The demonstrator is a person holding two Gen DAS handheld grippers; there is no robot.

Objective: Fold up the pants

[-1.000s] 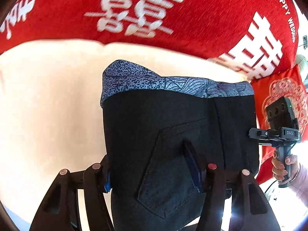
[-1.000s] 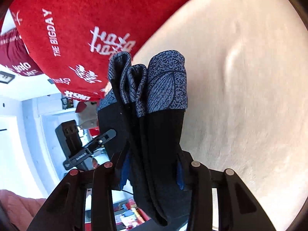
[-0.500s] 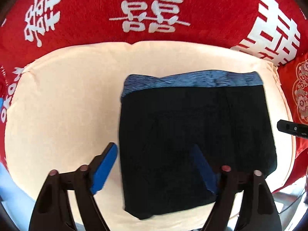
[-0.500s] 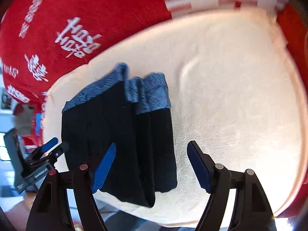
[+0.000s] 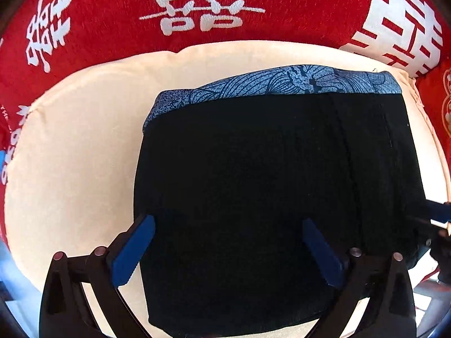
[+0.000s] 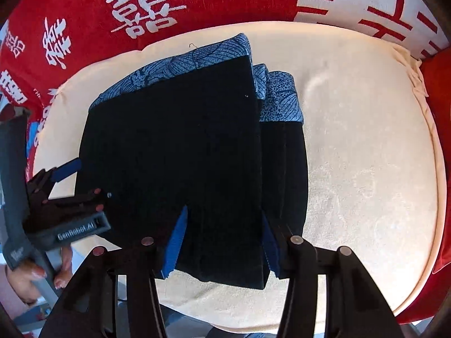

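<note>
Now left tool (image 5: 228, 246) spread wide over folded black pants (image 5: 267, 191), right tool (image 6: 222, 242) likewise wide, neither gripping.

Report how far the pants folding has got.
Done: the pants lie folded into a compact stack on the cream cushion, blue patterned waistband layers lined up at the far edge. In hand: nothing; left gripper and right gripper are open over the near edge. Left: at most a tidy-up.

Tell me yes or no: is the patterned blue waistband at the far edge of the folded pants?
Yes, in the left wrist view the blue waistband runs along the far edge of the black folded pants, toward the red fabric.
</note>
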